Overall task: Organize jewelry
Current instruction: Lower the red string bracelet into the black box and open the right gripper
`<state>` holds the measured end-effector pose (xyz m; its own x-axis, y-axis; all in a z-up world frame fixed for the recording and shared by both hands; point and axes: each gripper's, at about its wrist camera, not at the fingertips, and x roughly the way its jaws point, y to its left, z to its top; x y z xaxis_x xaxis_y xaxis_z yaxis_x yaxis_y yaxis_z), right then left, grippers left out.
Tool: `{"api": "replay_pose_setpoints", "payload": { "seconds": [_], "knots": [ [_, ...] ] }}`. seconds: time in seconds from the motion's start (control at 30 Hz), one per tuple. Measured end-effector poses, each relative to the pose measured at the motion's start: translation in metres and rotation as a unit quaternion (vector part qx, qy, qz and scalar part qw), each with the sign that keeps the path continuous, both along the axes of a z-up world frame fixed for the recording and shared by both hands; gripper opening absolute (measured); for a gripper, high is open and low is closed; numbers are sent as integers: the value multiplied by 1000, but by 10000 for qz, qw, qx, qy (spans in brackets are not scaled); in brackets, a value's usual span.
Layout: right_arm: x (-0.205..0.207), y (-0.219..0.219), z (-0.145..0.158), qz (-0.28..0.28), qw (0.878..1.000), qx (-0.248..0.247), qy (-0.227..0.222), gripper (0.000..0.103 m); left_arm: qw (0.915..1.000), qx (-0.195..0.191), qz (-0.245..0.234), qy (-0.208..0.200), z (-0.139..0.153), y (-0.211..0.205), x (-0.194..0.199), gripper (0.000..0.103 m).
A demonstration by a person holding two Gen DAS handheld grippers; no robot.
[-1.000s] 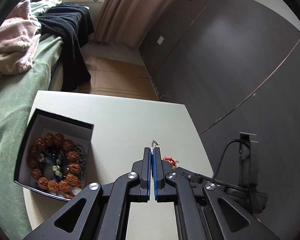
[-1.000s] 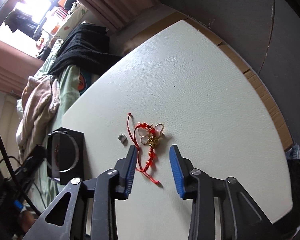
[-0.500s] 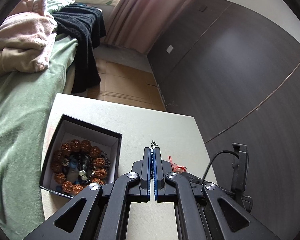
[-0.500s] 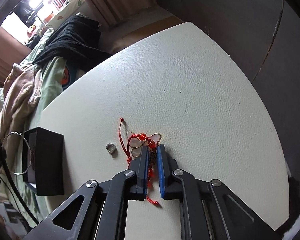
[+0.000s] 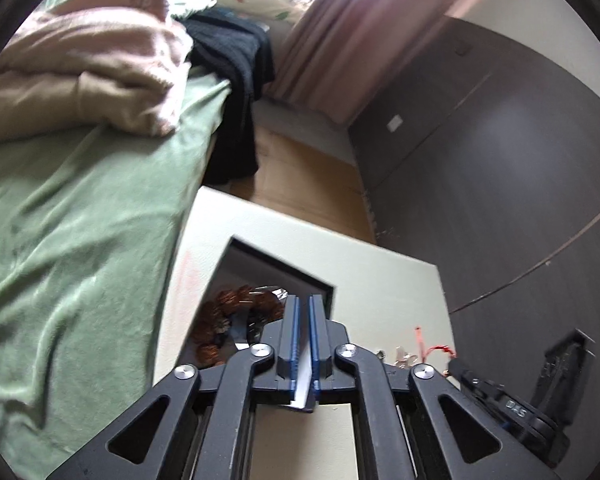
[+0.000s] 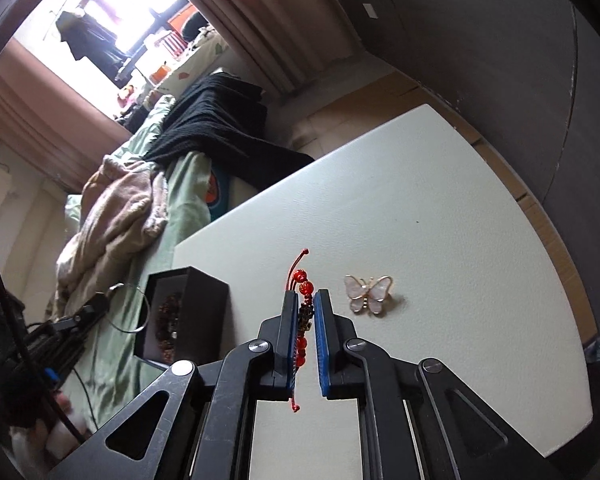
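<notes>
My right gripper [image 6: 303, 300] is shut on a red beaded cord bracelet [image 6: 303, 285] and holds it lifted above the white table [image 6: 400, 208]. A pink butterfly brooch [image 6: 367, 294] lies on the table just right of it. My left gripper [image 5: 304, 304] hangs over the open black jewelry box [image 5: 276, 264], which holds brown bead bracelets [image 5: 228, 300]. Its jaws stand slightly parted. In the right wrist view a thin hoop earring [image 6: 134, 308] hangs at the left gripper's tip, beside the box [image 6: 188, 312].
A bed with a green sheet [image 5: 72, 216], a beige blanket [image 5: 80, 68] and black clothing [image 6: 220, 128] borders the table's left side. A dark wardrobe wall [image 5: 500, 160] stands to the right. The right gripper's body [image 5: 512, 412] lies low right in the left wrist view.
My right gripper closed on the red bracelet and lifted it off the table, leaving the butterfly brooch behind. My left gripper moved left over the box and its jaws parted slightly.
</notes>
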<state>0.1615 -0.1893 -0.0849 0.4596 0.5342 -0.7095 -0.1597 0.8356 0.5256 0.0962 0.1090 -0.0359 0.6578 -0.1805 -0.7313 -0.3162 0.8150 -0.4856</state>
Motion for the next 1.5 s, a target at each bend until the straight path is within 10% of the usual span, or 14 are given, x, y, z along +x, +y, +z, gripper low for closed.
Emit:
{"api": "replay_pose_setpoints", "payload": {
  "seconds": [0.13,0.23,0.7,0.8,1.5],
  "knots": [
    [-7,15,9,204,9993,267,-155,10,9997,-200,118,67,-6,13,-4,54],
    [-12,31,17,380,9980,427,-280,10,9995,-103,249,-153,2,17,-11,65],
    [-15,111,33,1030,9810,1526,-609,11,9974,-269,606,-287,13,51,-27,67],
    [-11,134,27,1256,9834,1162,-605,74,9975,-270,592,-268,13,51,-26,68],
    [-18,15,28,-52,9989,344,-309,75,9981,439,-285,-320,15,-37,-3,72]
  ]
}}
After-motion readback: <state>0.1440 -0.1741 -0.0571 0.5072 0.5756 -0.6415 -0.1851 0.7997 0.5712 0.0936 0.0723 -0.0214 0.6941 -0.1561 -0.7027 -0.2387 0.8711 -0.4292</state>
